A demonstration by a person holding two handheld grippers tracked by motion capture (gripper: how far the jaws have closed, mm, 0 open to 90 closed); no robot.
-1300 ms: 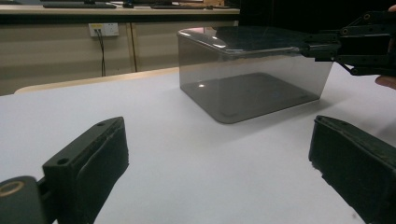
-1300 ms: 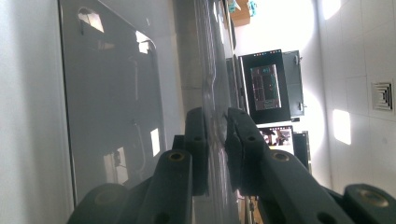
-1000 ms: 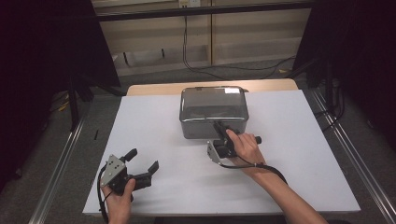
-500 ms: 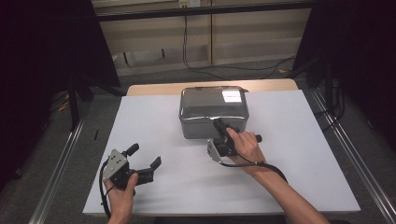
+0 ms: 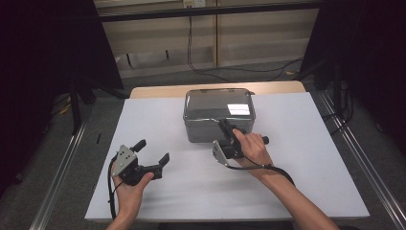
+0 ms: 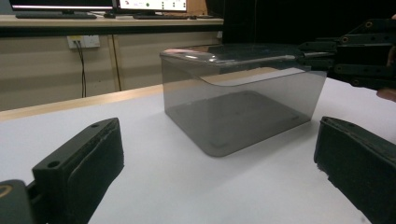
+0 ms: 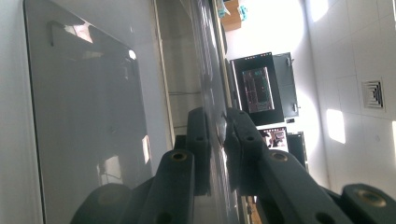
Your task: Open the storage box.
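A smoky see-through box (image 5: 219, 115) with a clear lid (image 5: 225, 101) stands at the back middle of the white table (image 5: 297, 182). My right gripper (image 5: 223, 124) is shut on the lid's front rim, and in the right gripper view (image 7: 219, 135) its jaws pinch that thin edge (image 7: 205, 70). My left gripper (image 5: 153, 150) is at the front left, apart from the box and aimed at it. Its jaws have just been opening and hold nothing. In the left gripper view (image 6: 219, 140) the box (image 6: 243, 107) stands ahead, with the right gripper (image 6: 322, 56) on its lid.
Metal rails (image 5: 62, 177) run along both sides of the table. A wooden strip (image 5: 158, 91) borders the far edge, with cables (image 5: 191, 48) and a low wall behind. White tabletop lies bare around the box.
My left hand has moved a little forward and to the right, toward the box, with its jaws spreading slightly. The right hand and the box have stayed in place.
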